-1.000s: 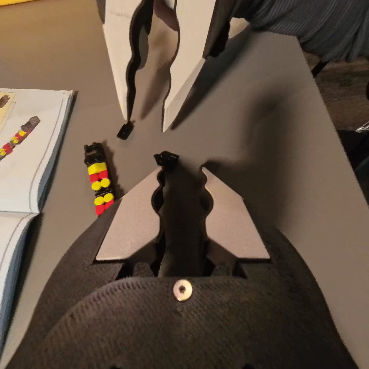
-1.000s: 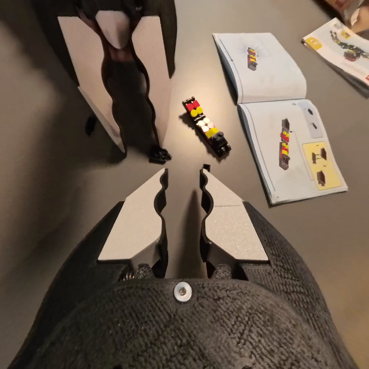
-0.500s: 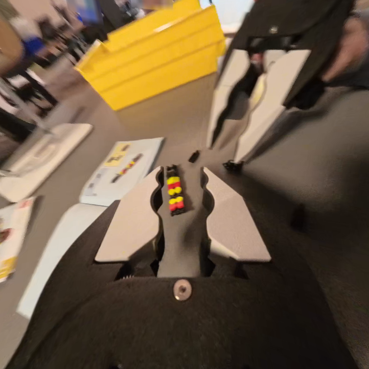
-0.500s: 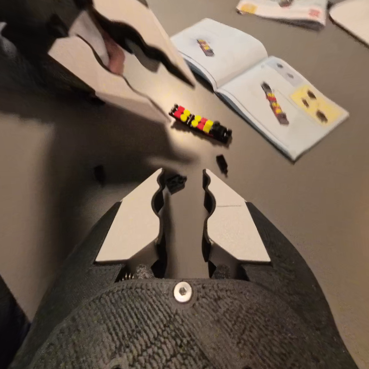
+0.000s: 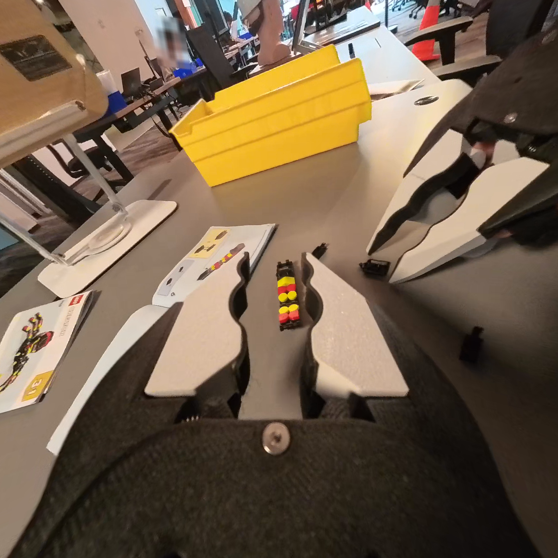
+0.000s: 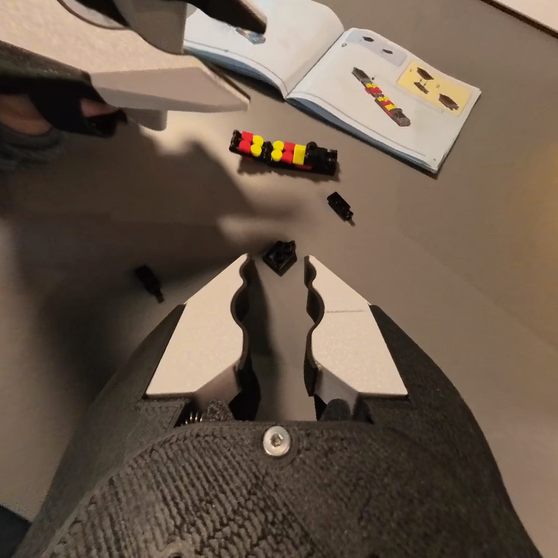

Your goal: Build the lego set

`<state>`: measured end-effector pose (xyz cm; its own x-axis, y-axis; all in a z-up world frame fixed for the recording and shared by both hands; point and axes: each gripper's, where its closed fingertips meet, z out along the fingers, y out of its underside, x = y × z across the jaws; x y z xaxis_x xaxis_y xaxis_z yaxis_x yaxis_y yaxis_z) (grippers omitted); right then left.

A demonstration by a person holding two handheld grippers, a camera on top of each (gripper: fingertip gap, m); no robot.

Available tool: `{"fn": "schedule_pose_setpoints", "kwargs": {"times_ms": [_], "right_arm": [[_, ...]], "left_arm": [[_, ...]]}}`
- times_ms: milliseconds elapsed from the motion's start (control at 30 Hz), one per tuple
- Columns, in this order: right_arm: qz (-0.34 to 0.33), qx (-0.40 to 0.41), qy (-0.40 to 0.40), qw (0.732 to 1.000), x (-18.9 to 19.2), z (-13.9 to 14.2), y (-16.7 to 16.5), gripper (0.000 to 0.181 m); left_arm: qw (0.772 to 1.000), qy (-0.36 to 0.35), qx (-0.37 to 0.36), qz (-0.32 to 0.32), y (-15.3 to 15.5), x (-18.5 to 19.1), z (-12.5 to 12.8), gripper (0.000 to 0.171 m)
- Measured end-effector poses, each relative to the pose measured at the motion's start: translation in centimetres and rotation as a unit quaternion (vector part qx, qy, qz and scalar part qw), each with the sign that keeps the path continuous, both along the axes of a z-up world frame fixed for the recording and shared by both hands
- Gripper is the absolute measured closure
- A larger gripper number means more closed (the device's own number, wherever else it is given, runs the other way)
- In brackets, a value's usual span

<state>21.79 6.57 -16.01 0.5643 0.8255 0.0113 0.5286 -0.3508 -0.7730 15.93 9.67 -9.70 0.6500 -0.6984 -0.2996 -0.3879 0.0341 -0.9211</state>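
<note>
Each handheld unit has a black 3D-printed housing with visible layer lines and a domed top. A single silver hex-socket screw (image 5: 275, 437) sits on the centreline of the housing, just behind the finger slot.

The left gripper (image 5: 275, 259) carries two pale grey, wedge-shaped fingers (image 5: 208, 329) that taper to points. Their inner edges are black and cut in a wavy, scalloped profile.

The right gripper (image 6: 276, 259) is of identical build, with the same screw (image 6: 276, 440); a small coil spring (image 6: 193, 418) shows at the base of its left finger.

A black fingerless glove (image 6: 60, 99) covers the person's hand behind the left gripper in the right wrist view.
</note>
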Motion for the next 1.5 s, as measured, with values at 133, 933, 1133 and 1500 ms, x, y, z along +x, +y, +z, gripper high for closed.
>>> {"fn": "schedule_pose_setpoints", "kwargs": {"times_ms": [133, 933, 1133, 1500], "right_arm": [[0.0, 0.002, -0.001, 1.0, -0.1, 0.0, -0.1, 0.158], [0.406, 0.035, 0.075, 0.91, -2.6, 2.5, 1.1, 0.15], [0.314, 0.001, 0.047, 0.948, 0.1, 1.4, 5.3, 0.166], [0.316, -0.012, 0.006, 0.949, -0.1, 0.0, 5.5, 0.177]], "left_arm": [[1.0, -0.022, -0.012, 0.003, 0.2, -0.3, 0.2, 0.138], [0.997, -0.065, -0.024, -0.031, -0.4, -0.4, 1.0, 0.136], [0.996, -0.078, -0.031, -0.033, -0.3, -0.6, 1.2, 0.136], [0.997, -0.069, -0.032, -0.033, -0.3, -0.5, 0.9, 0.136]]}}
